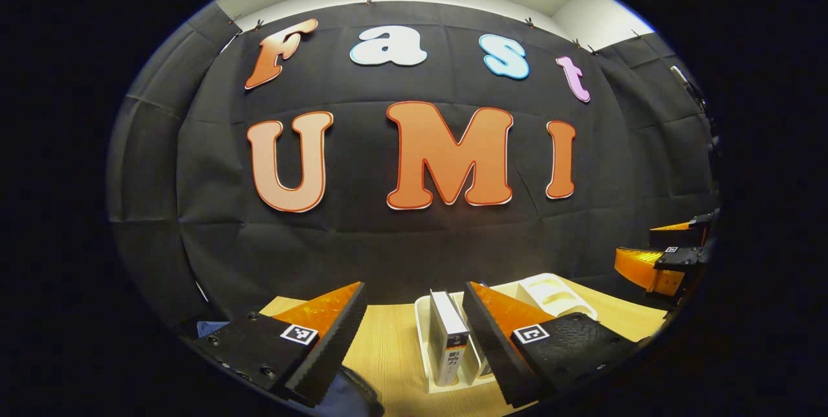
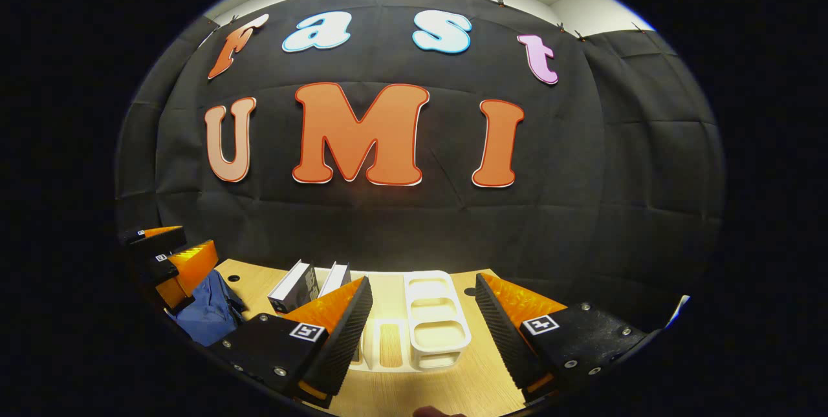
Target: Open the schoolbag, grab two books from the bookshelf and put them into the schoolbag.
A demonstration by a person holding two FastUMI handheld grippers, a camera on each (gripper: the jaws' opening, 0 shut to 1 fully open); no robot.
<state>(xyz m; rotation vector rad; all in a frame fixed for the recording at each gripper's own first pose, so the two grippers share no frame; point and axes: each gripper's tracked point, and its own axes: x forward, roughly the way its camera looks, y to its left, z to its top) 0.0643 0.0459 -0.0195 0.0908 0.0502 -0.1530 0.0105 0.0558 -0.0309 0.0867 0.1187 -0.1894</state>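
A white bookshelf rack (image 2: 435, 323) lies on the wooden table (image 2: 486, 365), straight ahead of my open right gripper (image 2: 424, 281). Two books (image 2: 294, 288) (image 2: 336, 278) stand upright at the rack's left end. The blue schoolbag (image 2: 207, 313) sits crumpled at the left, below my left gripper (image 2: 169, 250). In the left gripper view, one upright book (image 1: 449, 339) stands in the rack (image 1: 557, 295), just inside the right finger of my open left gripper (image 1: 415, 288). A corner of the blue schoolbag (image 1: 208, 328) shows at the lower left. Both grippers hold nothing.
The black cloth wall rises just behind the table's far edge. In the left gripper view, my right gripper (image 1: 673, 255) hovers at the far right, above the table (image 1: 388, 346). Bare wood lies to the right of the rack.
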